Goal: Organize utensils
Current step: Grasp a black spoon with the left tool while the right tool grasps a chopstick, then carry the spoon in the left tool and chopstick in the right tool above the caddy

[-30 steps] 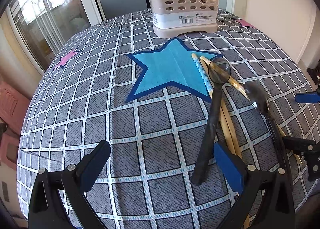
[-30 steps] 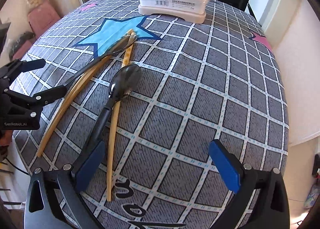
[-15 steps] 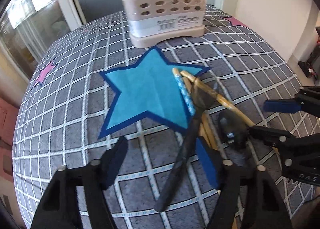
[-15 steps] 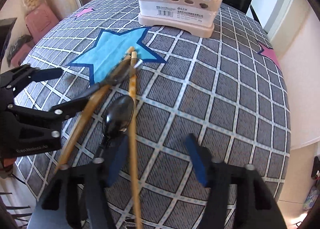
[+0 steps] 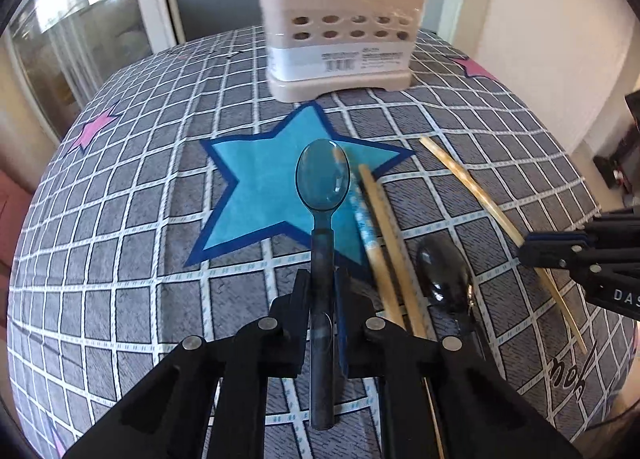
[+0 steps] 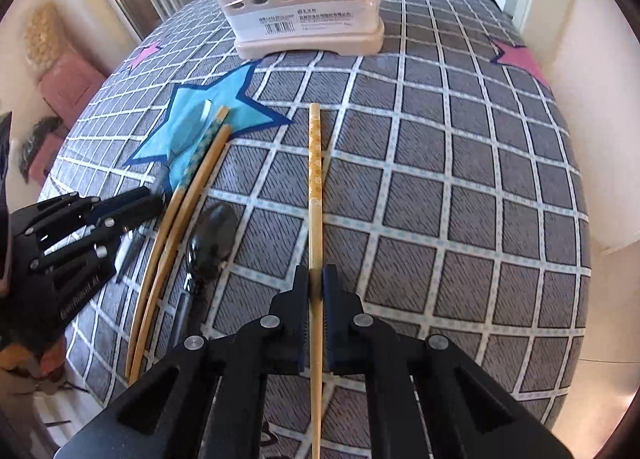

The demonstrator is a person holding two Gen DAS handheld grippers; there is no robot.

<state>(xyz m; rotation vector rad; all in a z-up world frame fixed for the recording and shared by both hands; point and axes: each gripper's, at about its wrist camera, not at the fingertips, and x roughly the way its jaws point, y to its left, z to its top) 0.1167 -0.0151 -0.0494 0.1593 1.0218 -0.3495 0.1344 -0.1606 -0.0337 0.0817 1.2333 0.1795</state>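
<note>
My left gripper is shut on the handle of a translucent blue spoon, whose bowl points at the beige utensil holder. My right gripper is shut on a yellow patterned chopstick that points at the holder. A black spoon and two more chopsticks lie on the cloth between the grippers; they also show in the right wrist view. The right gripper shows at the right edge of the left wrist view.
The table wears a grey checked cloth with a blue star and pink stars. The holder holds several utensils at the back. A wall stands to the right, and the table edge drops off there.
Both grippers have closed from open: the left onto the blue spoon's handle, the right onto the yellow chopstick. Both have moved forward, and the chopstick now lies apart from the pile.
</note>
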